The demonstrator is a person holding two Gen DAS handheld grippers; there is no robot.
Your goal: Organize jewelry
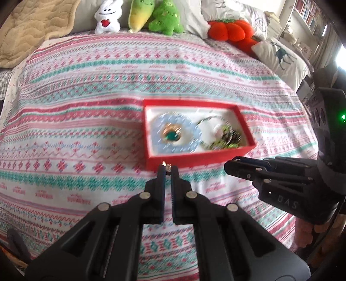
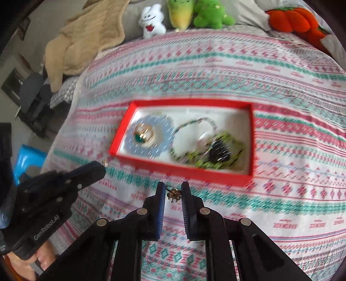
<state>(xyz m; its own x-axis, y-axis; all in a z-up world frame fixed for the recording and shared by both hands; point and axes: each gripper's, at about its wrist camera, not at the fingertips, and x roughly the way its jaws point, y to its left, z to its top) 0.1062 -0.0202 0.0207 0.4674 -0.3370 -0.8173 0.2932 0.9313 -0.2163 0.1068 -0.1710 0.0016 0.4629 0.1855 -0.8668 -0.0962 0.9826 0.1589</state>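
Note:
A red jewelry box (image 1: 216, 156) (image 2: 190, 173) lies open on the patterned bedspread. Inside are a pale blue disc with a gold and green ring (image 1: 172, 132) (image 2: 144, 134) and a tangle of green and dark jewelry (image 1: 227, 138) (image 2: 216, 154). My left gripper (image 1: 167, 169) (image 2: 101, 167) is shut on a small gold piece (image 1: 167, 166) (image 2: 105, 163) just before the box's near wall. My right gripper (image 2: 173, 190) (image 1: 229, 165) has a small gold earring (image 2: 173, 194) between its tips, near the box's front; the jaws stand slightly apart around it.
Plush toys, white (image 1: 107, 17), yellow-green (image 1: 140, 13), green (image 1: 166, 18) and orange (image 1: 231, 29), line the far side of the bed. A beige blanket (image 1: 30, 28) lies at the far left. A deer-print pillow (image 1: 283, 58) sits at the right.

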